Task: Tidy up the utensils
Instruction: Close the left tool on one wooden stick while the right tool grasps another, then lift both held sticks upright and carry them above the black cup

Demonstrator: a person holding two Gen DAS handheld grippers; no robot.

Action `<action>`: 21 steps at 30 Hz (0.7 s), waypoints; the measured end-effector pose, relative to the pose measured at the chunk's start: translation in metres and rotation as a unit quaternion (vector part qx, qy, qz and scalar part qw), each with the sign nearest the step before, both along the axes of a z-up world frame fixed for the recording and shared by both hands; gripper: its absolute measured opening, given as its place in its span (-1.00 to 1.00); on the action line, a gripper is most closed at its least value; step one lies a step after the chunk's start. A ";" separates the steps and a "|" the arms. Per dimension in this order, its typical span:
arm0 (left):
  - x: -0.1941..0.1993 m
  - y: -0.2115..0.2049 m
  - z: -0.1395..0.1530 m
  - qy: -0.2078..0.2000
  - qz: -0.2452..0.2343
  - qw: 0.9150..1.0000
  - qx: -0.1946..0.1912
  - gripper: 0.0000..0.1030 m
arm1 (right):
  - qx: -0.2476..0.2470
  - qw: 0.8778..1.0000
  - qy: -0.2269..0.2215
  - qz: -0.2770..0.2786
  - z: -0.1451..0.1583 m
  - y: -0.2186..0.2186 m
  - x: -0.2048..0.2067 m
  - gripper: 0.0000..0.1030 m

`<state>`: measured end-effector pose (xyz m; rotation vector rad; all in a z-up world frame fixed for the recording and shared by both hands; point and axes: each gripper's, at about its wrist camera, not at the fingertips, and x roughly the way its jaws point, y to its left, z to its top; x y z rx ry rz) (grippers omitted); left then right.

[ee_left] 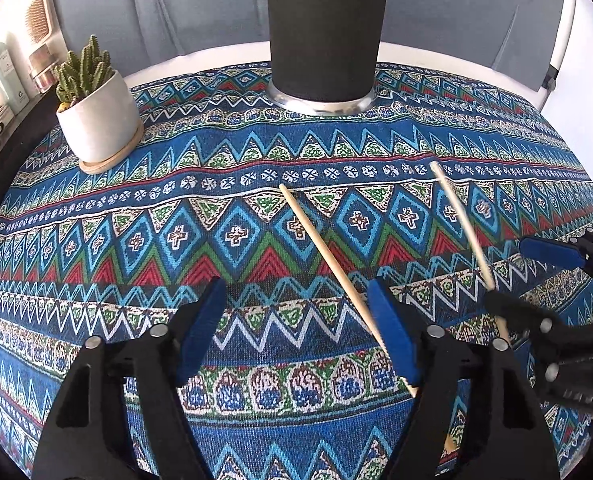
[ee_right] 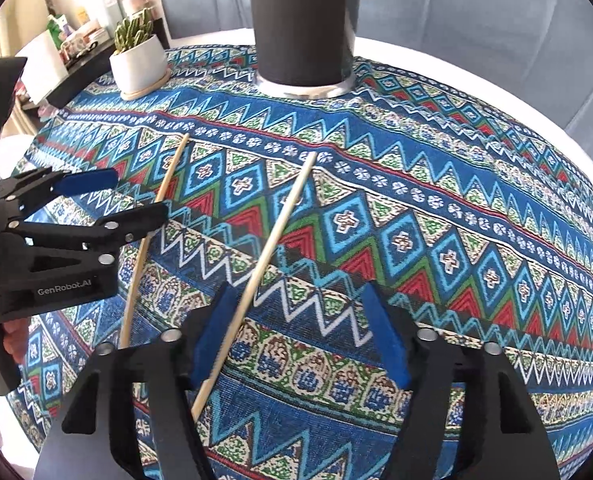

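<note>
Near the left gripper, jaws spread and gripping nothing, one chopstick lies against its right pad. At 3 o'clock the right gripper, also spread, has the second chopstick beside its left pad. Open patterned table runs ahead to a dark cylinder at 12 and a cactus pot at 10.

On the patterned cloth in your left wrist view, the tall cylinder stands at twelve o'clock, and the potted cactus at ten o'clock, well apart from it. Two chopsticks lie nearer you: one runs from centre down to five o'clock, passing beside your left gripper; the other lies to its right, at three o'clock, reaching your right gripper.
</note>
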<state>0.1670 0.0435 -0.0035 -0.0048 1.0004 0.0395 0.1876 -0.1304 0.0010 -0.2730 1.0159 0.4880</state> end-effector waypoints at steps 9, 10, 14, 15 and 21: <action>-0.026 0.036 0.008 -0.002 0.011 1.000 0.009 -0.90 | 0.000 1.000 0.009 -0.018 0.003 -0.024 0.005 -0.91; -0.028 0.042 0.009 -0.001 0.012 1.000 0.005 -0.90 | 0.002 1.000 0.009 -0.015 0.003 -0.026 0.006 -0.91; -0.033 0.062 0.012 0.011 0.035 0.999 -0.004 -0.90 | 0.010 1.000 0.003 -0.028 0.002 -0.040 0.006 -0.91; -0.034 0.063 0.012 0.014 0.035 0.999 -0.004 -0.91 | 0.019 0.999 0.006 -0.036 0.003 -0.045 0.005 -0.91; -0.041 0.069 0.020 0.013 0.042 0.999 -0.009 -0.91 | 0.038 0.998 -0.014 -0.051 0.025 -0.060 -0.007 -0.91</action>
